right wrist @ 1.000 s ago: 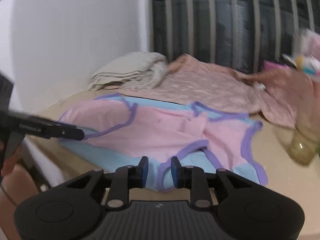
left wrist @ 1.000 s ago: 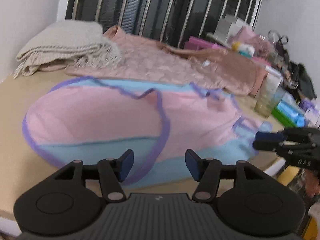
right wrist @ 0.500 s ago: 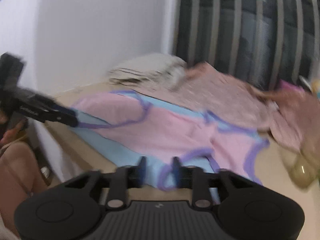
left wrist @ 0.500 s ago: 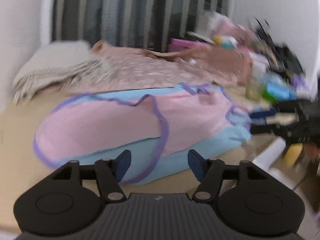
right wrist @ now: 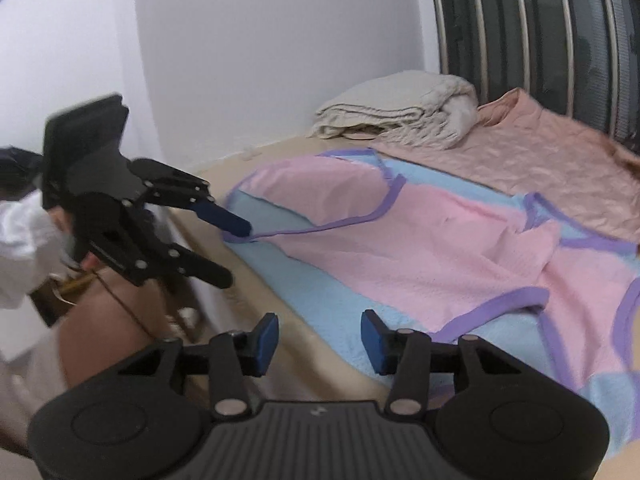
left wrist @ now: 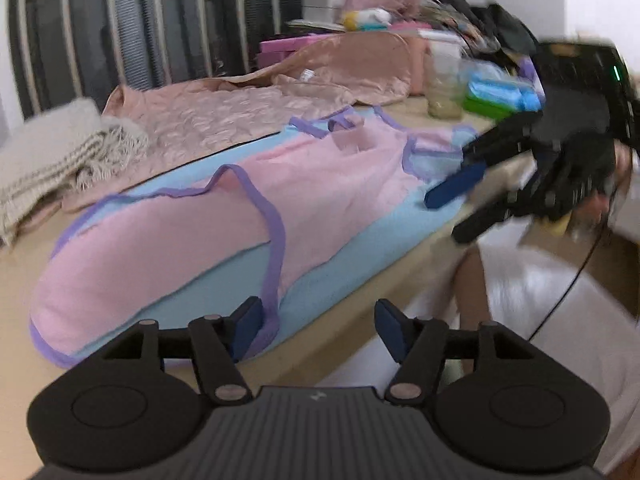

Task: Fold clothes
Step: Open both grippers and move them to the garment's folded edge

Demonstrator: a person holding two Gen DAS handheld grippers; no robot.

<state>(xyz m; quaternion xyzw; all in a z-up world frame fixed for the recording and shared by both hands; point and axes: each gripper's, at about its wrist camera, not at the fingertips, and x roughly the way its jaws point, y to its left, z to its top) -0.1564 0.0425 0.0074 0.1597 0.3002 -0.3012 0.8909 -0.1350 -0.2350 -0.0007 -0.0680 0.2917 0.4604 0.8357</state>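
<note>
A pink and light-blue garment with purple trim (left wrist: 208,232) lies spread flat on the beige table (left wrist: 16,280); it also shows in the right wrist view (right wrist: 420,240). My left gripper (left wrist: 316,330) is open and empty at the garment's near edge, its left pad over the purple trim. It shows in the right wrist view (right wrist: 230,248) at the garment's left end. My right gripper (right wrist: 318,340) is open and empty at the table's front edge. It shows in the left wrist view (left wrist: 456,208) by the garment's right end.
A folded beige knit blanket (left wrist: 52,156) and a spread peach satin garment (left wrist: 240,108) lie behind. A glass jar (left wrist: 442,84), green and blue packs (left wrist: 500,98) and clutter stand at the right. A barred window (right wrist: 540,20) and a white wall (right wrist: 260,40) bound the table.
My right gripper has opened and let go of the garment's purple-trimmed hem, and pulled back towards the front edge. My left gripper has swung right, still open. The garment lies flat as before.
</note>
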